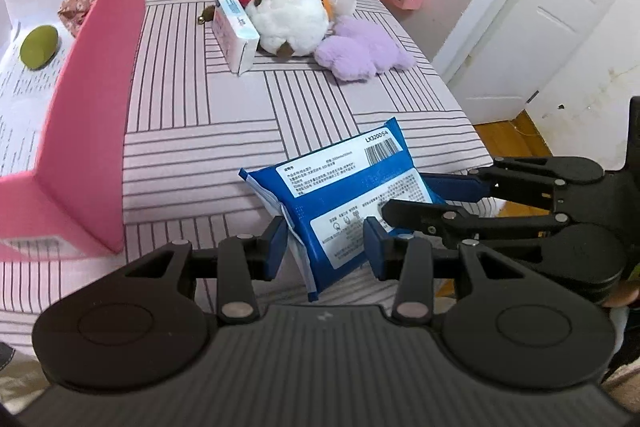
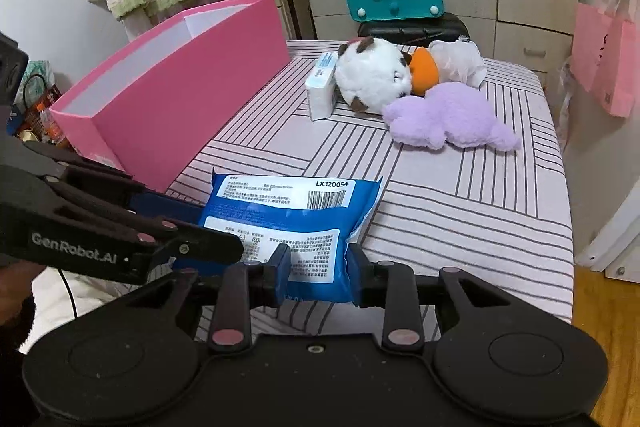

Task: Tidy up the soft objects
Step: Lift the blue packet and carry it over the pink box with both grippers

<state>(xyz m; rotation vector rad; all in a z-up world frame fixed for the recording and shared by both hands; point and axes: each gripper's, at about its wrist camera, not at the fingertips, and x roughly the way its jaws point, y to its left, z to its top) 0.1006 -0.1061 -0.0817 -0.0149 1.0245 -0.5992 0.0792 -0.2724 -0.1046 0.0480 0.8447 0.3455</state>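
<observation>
Striped pink bedding (image 2: 460, 195) fills the scene, and right beside the pink box (image 2: 180, 99) sits the blue wipes pack (image 2: 292, 227). Both grippers are on it! Left gripper (image 1: 326, 247) pinches the pack's near end, right gripper (image 2: 318, 271) clamps its opposite edge. Beyond the box's far end lie a white plush (image 2: 372, 75), purple plush (image 2: 448, 115) and tissue pack (image 2: 322, 91).

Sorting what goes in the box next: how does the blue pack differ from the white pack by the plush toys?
The blue pack is larger and lies near the bed's front edge; the white pack is smaller, boxier and leans on the white plush. Both claws, left and right, straddle the blue pack; nothing holds the white one. Both carry printed labels.
</observation>
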